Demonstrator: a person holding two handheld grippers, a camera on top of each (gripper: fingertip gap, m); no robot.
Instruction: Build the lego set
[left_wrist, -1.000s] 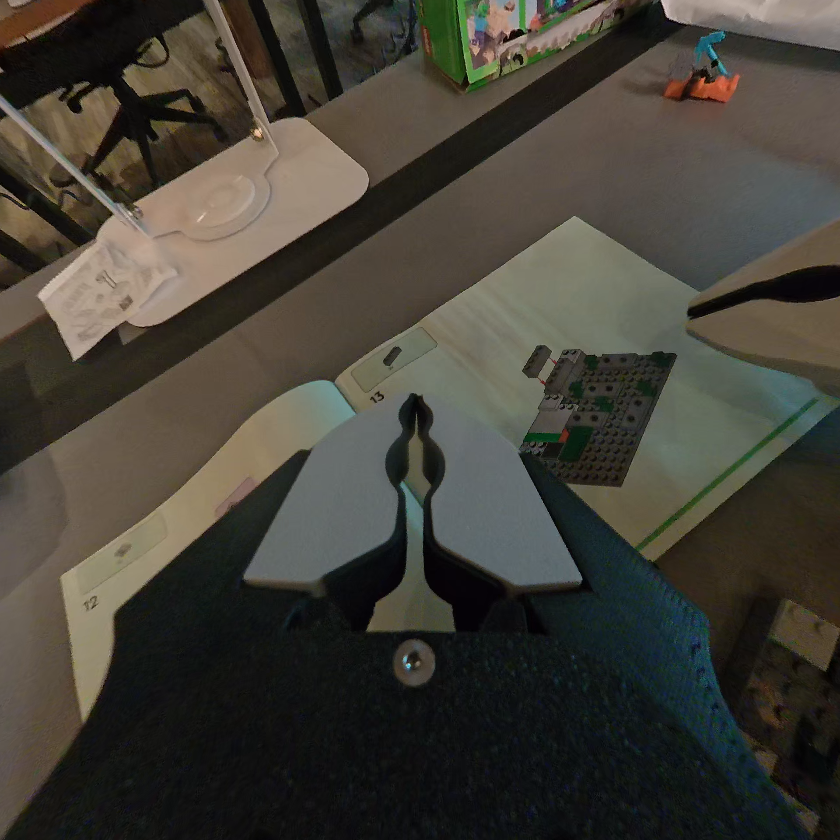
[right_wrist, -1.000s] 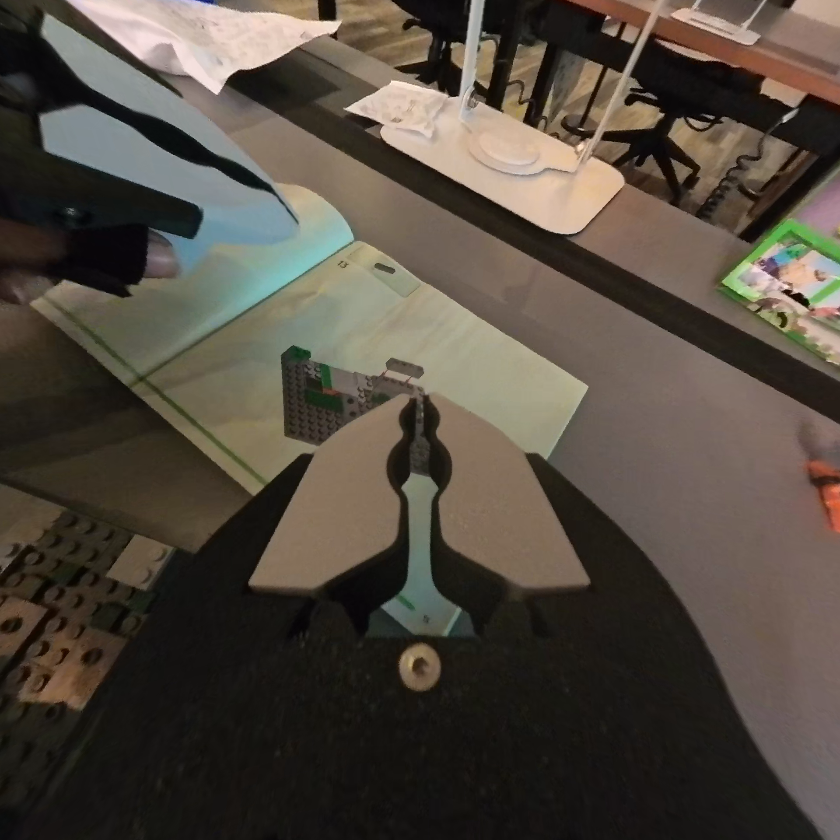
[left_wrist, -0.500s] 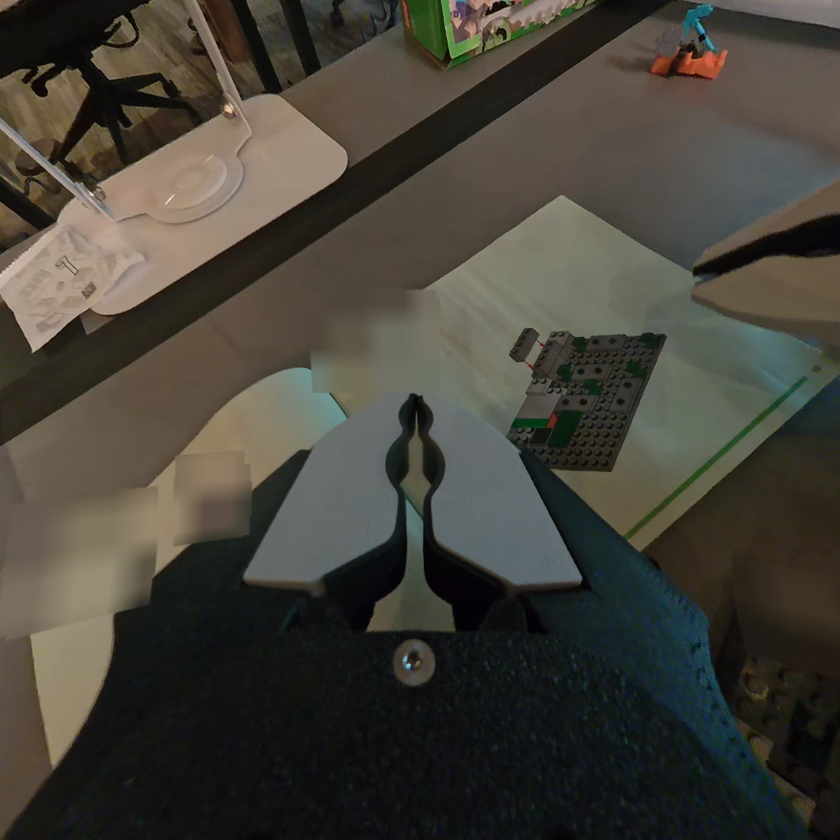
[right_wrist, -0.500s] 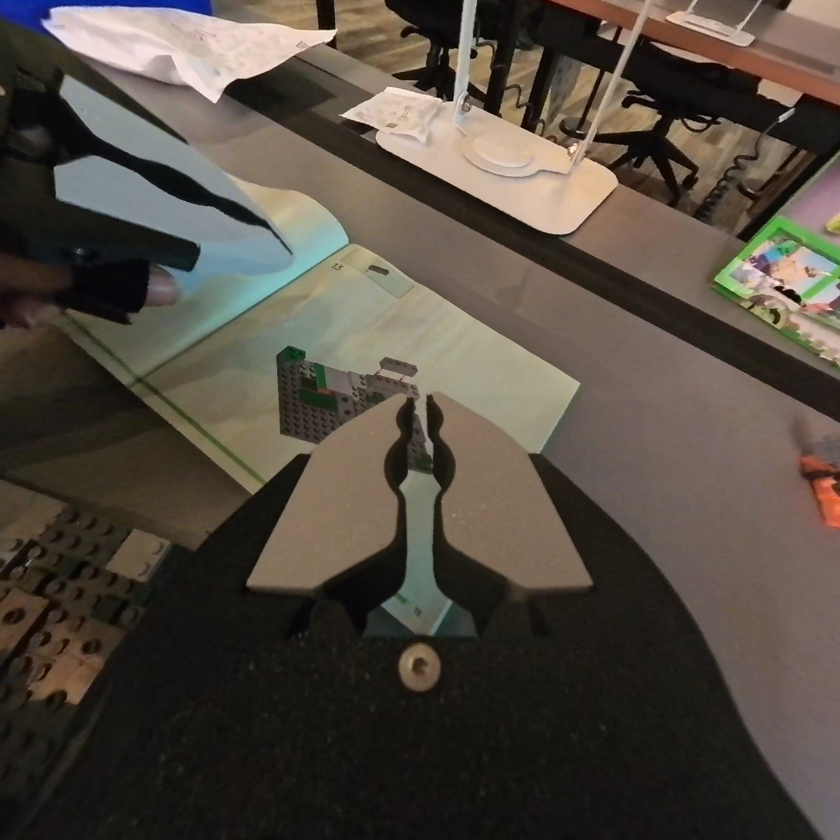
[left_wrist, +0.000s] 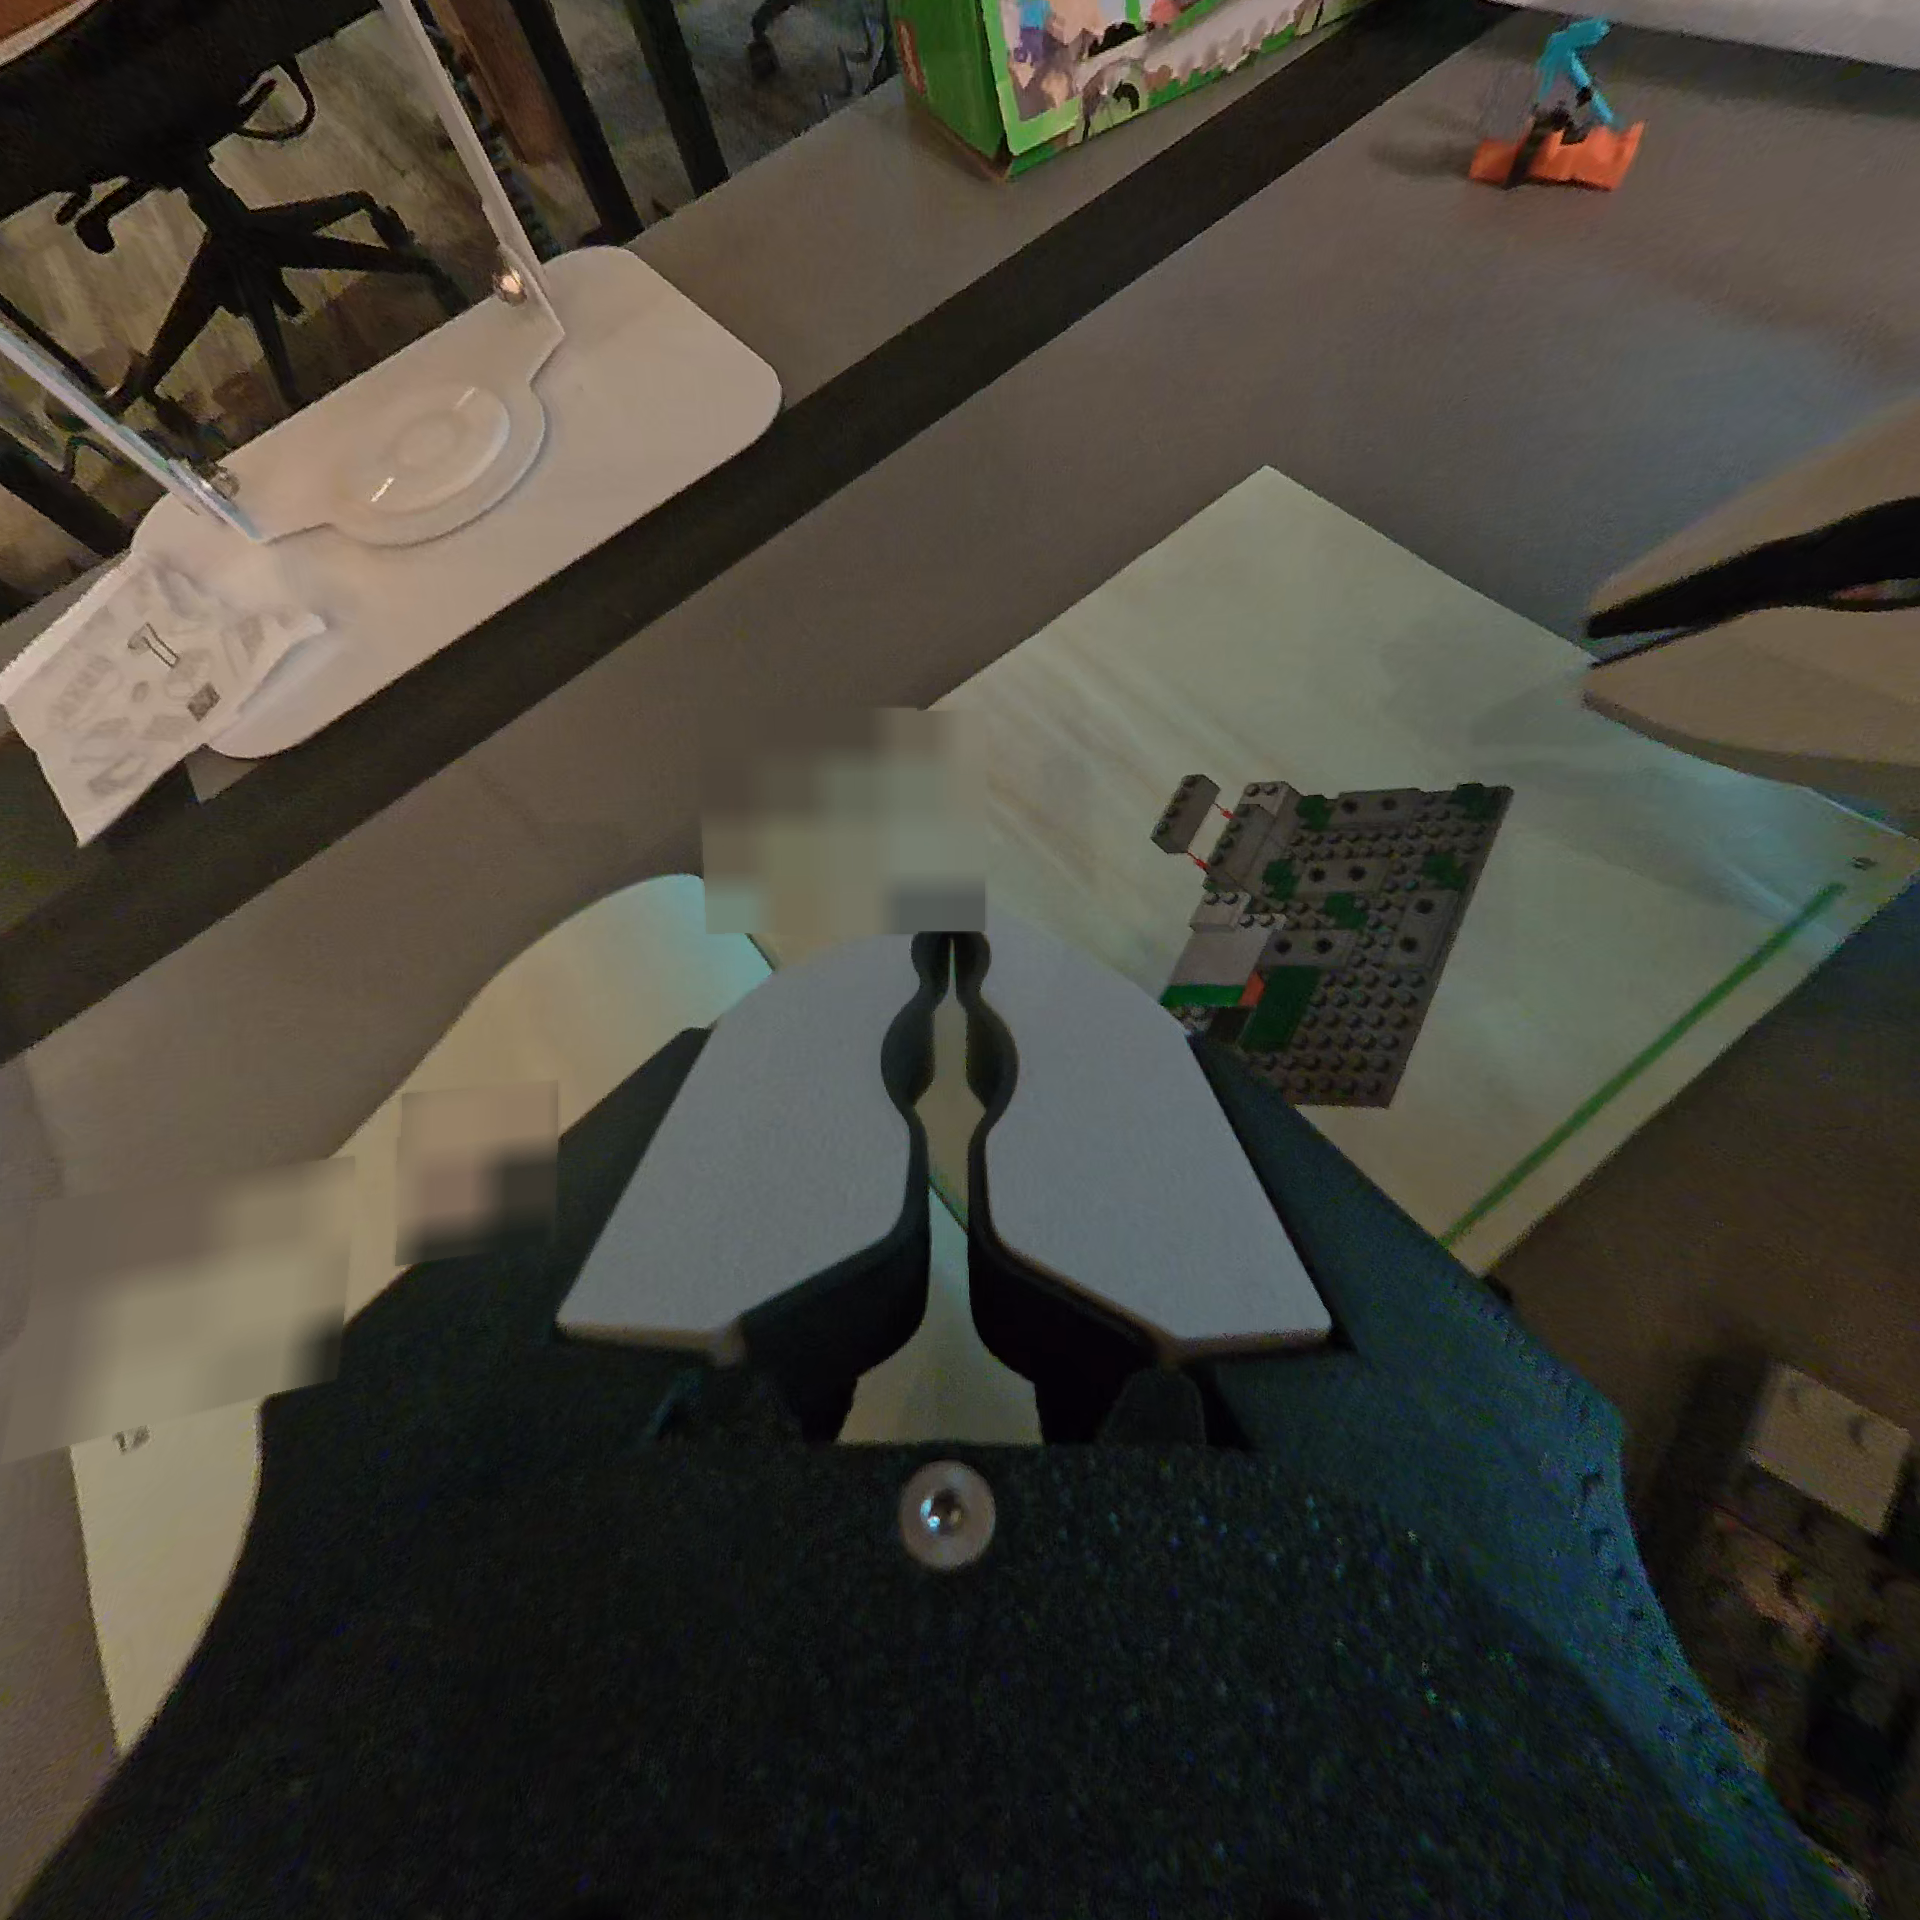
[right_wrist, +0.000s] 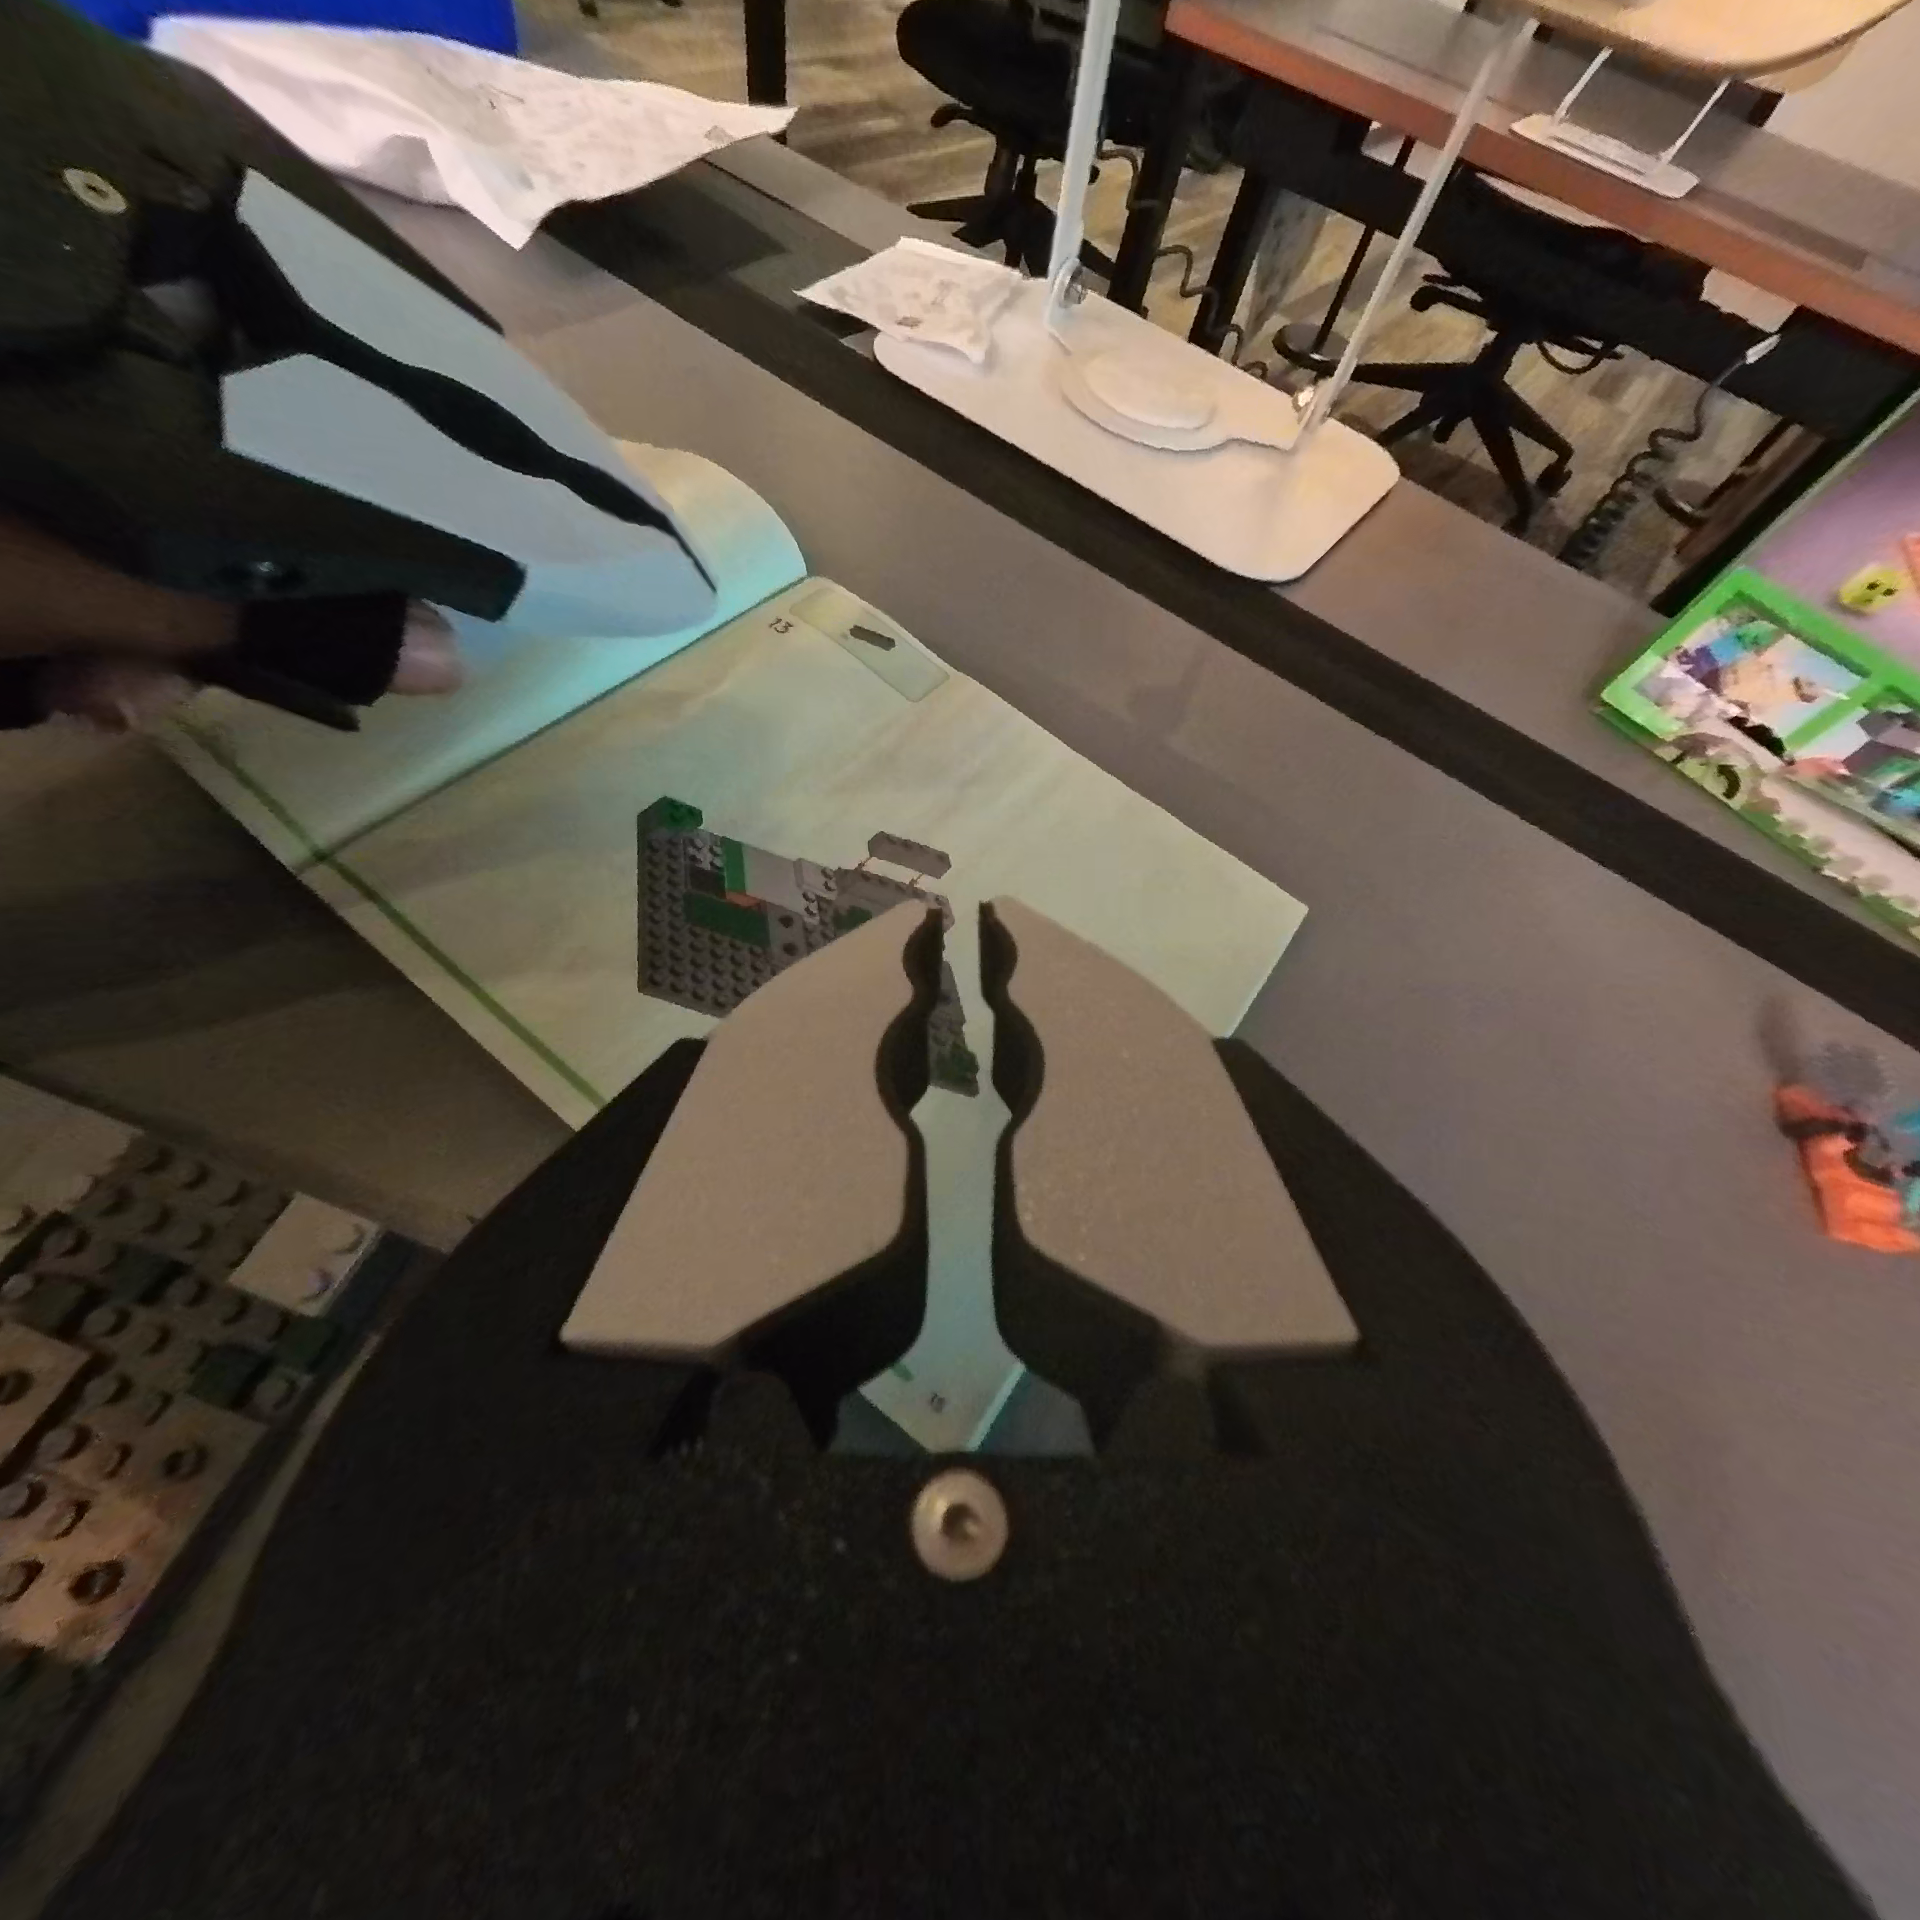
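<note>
The open instruction booklet (left_wrist: 1351, 665) lies on the grey table, and its right page shows a picture of the build. My left gripper (left_wrist: 951, 940) is shut with nothing visible between its jaws. It hovers over the booklet's fold, where the left page (left_wrist: 623, 966) bulges up. In the right wrist view a gloved hand holds the left gripper (right_wrist: 707, 577) above that page. My right gripper (right_wrist: 961, 914) stands above the booklet (right_wrist: 935, 769) with its jaws parted by a narrow gap and nothing in them. It also shows in the left wrist view (left_wrist: 1595, 660). The partly built lego plate (right_wrist: 125, 1351) lies at the lower left.
The build also shows in the left wrist view (left_wrist: 1829, 1455). A green lego box (left_wrist: 1091, 73) (right_wrist: 1787, 727) and a small orange and teal model (left_wrist: 1558, 145) (right_wrist: 1849, 1153) sit farther out. A white lamp base (right_wrist: 1143, 436) with a leaflet (left_wrist: 135, 696) stands along the back edge, and a white paper sheet (right_wrist: 468, 125) lies beyond it. The tips of one gripper are about 11 cm away from the tips of the other. From the right gripper's tips to the partly built lego plate (right_wrist: 125, 1351) is close to 15 cm.
My right gripper's jaws have parted from nearly closed to a narrow gap. Both grippers have drifted slightly over the booklet. The left gripper stays shut.
</note>
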